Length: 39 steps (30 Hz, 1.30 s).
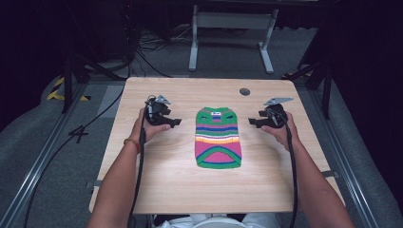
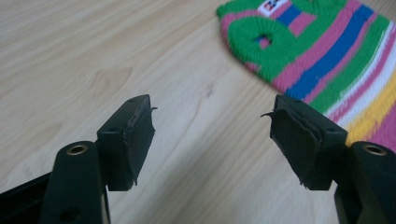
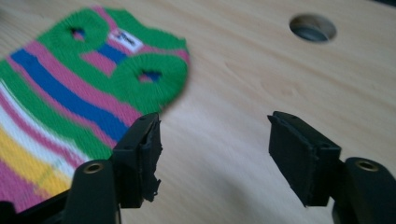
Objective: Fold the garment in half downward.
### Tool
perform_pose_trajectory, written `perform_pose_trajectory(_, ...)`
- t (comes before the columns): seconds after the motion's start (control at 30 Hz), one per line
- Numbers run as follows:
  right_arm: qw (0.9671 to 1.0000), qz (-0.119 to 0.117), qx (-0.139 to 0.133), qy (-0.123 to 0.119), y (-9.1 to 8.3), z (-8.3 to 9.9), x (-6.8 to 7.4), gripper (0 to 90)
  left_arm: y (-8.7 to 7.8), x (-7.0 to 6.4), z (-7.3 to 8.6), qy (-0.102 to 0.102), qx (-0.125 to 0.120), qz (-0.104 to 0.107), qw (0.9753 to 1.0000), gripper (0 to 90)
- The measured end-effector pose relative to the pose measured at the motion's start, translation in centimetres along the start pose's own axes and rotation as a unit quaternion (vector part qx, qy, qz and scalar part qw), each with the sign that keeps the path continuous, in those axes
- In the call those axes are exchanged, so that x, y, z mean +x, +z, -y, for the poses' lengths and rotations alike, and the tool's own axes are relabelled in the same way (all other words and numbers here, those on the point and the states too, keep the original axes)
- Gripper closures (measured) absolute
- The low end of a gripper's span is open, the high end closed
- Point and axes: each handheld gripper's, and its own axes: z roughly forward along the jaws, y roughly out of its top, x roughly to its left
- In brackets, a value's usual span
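Sweater (image 1: 218,138) lies flat mid-table, long axis running away from the person, squarely between both tools: left gripper (image 1: 174,122) and right gripper (image 1: 253,122), jaws spread and empty, equally near.

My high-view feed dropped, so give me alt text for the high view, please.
A striped knit garment in green, pink, blue and yellow lies flat at the middle of a wooden table. The left gripper and right gripper flank it near its top, each hand-held, not touching it. A round hole sits near the far edge.
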Motion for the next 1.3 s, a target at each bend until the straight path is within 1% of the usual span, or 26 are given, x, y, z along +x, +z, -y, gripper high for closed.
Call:
perform_pose_trajectory(0.03, 1.0, -0.003, 0.001, -0.002, 0.4, -0.6, 0.1, 36.1, 0.5, -0.2, -0.5, -0.001, 0.0, 0.002, 1.0, 32.0)
perform_pose_trajectory(0.1, 1.0, -0.008, 0.001, -0.004, 1.2, -1.9, 0.5, 37.3, 1.5, -0.4, -1.5, 0.009, 0.007, 0.006, 0.9999, 32.9)
perform_pose_trajectory(0.17, 0.9999, -0.008, 0.005, -0.007, 2.0, -2.7, 0.7, 38.4, 2.6, -0.8, -2.3, 0.011, 0.009, 0.006, 0.9999, 34.9)
perform_pose_trajectory(0.2, 0.9999, -0.011, 0.01, -0.008, 2.5, -3.1, 0.9, 39.6, 3.2, -0.8, -2.8, 0.012, 0.014, 0.007, 0.9998, 35.1)
perform_pose_trajectory(0.23, 0.9998, -0.012, 0.014, -0.012, 3.1, -3.5, 1.0, 39.9, 3.7, -0.9, -3.1, 0.006, 0.013, 0.01, 0.9998, 35.6)
perform_pose_trajectory(0.27, 0.9997, -0.012, 0.016, -0.012, 3.6, -3.8, 1.2, 40.6, 4.1, -1.0, -3.4, 0.006, 0.015, 0.01, 0.9998, 36.9)
perform_pose_trajectory(0.3, 0.9996, -0.011, 0.021, -0.013, 4.1, -4.1, 1.3, 41.6, 4.6, -1.0, -3.7, 0.008, 0.018, 0.014, 0.9997, 37.9)
perform_pose_trajectory(0.33, 0.9996, -0.012, 0.024, -0.013, 4.6, -4.3, 1.3, 42.6, 5.2, -1.2, -3.9, 0.003, 0.018, 0.014, 0.9997, 38.8)
perform_pose_trajectory(0.4, 0.9995, -0.01, 0.027, -0.016, 5.4, -4.7, 1.4, 43.9, 6.0, -1.3, -4.4, 0.007, 0.021, 0.012, 0.9997, 42.7)
perform_pose_trajectory(0.47, 0.9994, -0.013, 0.028, -0.015, 6.1, -5.0, 1.4, 46.5, 6.6, -1.5, -4.8, 0.013, 0.019, 0.003, 0.9997, 48.2)
perform_pose_trajectory(0.5, 0.9994, -0.012, 0.029, -0.016, 6.3, -5.1, 1.5, 47.4, 6.9, -1.5, -5.1, 0.014, 0.013, 0.006, 0.9998, 49.6)
perform_pose_trajectory(0.53, 0.9995, -0.01, 0.027, -0.014, 6.6, -5.2, 1.5, 48.8, 7.1, -1.5, -5.4, 0.015, 0.008, 0.005, 0.9998, 50.4)
perform_pose_trajectory(0.6, 0.9996, -0.014, 0.026, -0.006, 7.1, -5.3, 1.3, 52.1, 7.5, -1.4, -5.9, -0.003, 0.002, 0.0, 1.0, 53.7)
perform_pose_trajectory(0.63, 0.9996, -0.013, 0.024, -0.002, 7.3, -5.3, 1.3, 53.0, 7.8, -1.3, -6.0, -0.003, 0.003, -0.001, 1.0, 53.7)
perform_pose_trajectory(0.67, 0.9997, -0.013, 0.023, 0.0, 7.6, -5.3, 1.2, 54.7, 8.0, -1.4, -6.1, -0.007, 0.003, -0.003, 1.0, 53.7)
perform_pose_trajectory(0.7, 0.9996, -0.014, 0.022, 0.004, 7.7, -5.3, 1.2, 55.6, 8.2, -1.3, -6.3, -0.01, 0.01, -0.005, 0.9999, 53.9)
perform_pose_trajectory(0.73, 0.9996, -0.016, 0.022, 0.0, 8.1, -5.3, 1.2, 56.6, 8.6, -1.2, -6.3, -0.012, 0.011, -0.001, 0.9999, 54.1)
perform_pose_trajectory(0.77, 0.9996, -0.016, 0.023, 0.004, 8.3, -5.3, 1.3, 57.0, 8.8, -1.3, -6.3, -0.016, 0.013, -0.003, 0.9998, 54.3)
perform_pose_trajectory(0.9, 0.9995, -0.018, 0.026, 0.006, 9.3, -5.3, 1.5, 59.1, 9.6, -1.3, -6.1, -0.02, 0.024, -0.002, 0.9995, 55.4)
perform_pose_trajectory(0.93, 0.9995, -0.016, 0.026, 0.008, 9.5, -5.3, 1.6, 59.3, 9.7, -1.3, -6.0, -0.015, 0.024, -0.005, 0.9996, 57.1)
perform_pose_trajectory(0.97, 0.9994, -0.016, 0.027, 0.01, 9.7, -5.2, 1.6, 59.9, 9.7, -1.3, -6.0, -0.017, 0.019, -0.003, 0.9997, 58.2)
perform_pose_trajectory(1.03, 0.9991, -0.02, 0.035, 0.008, 9.9, -5.1, 1.7, 62.4, 9.9, -1.4, -5.9, -0.02, 0.019, -0.004, 0.9996, 61.0)
perform_pose_trajectory(1.07, 0.9988, -0.021, 0.043, 0.011, 10.1, -4.8, 1.7, 62.5, 10.1, -1.5, -5.8, -0.019, 0.025, -0.005, 0.9995, 63.6)
perform_pose_trajectory(1.17, 0.9988, -0.023, 0.04, 0.015, 10.1, -4.7, 1.6, 63.0, 10.4, -1.6, -5.8, -0.014, 0.032, -0.006, 0.9994, 64.2)
perform_pose_trajectory(1.23, 0.9988, -0.024, 0.041, 0.017, 10.1, -4.7, 1.6, 63.0, 10.5, -1.7, -5.7, -0.02, 0.031, 0.0, 0.9993, 67.8)
perform_pose_trajectory(1.3, 0.9987, -0.026, 0.039, 0.019, 10.3, -4.5, 1.7, 66.0, 10.5, -1.8, -5.7, -0.023, 0.031, 0.008, 0.9992, 71.6)
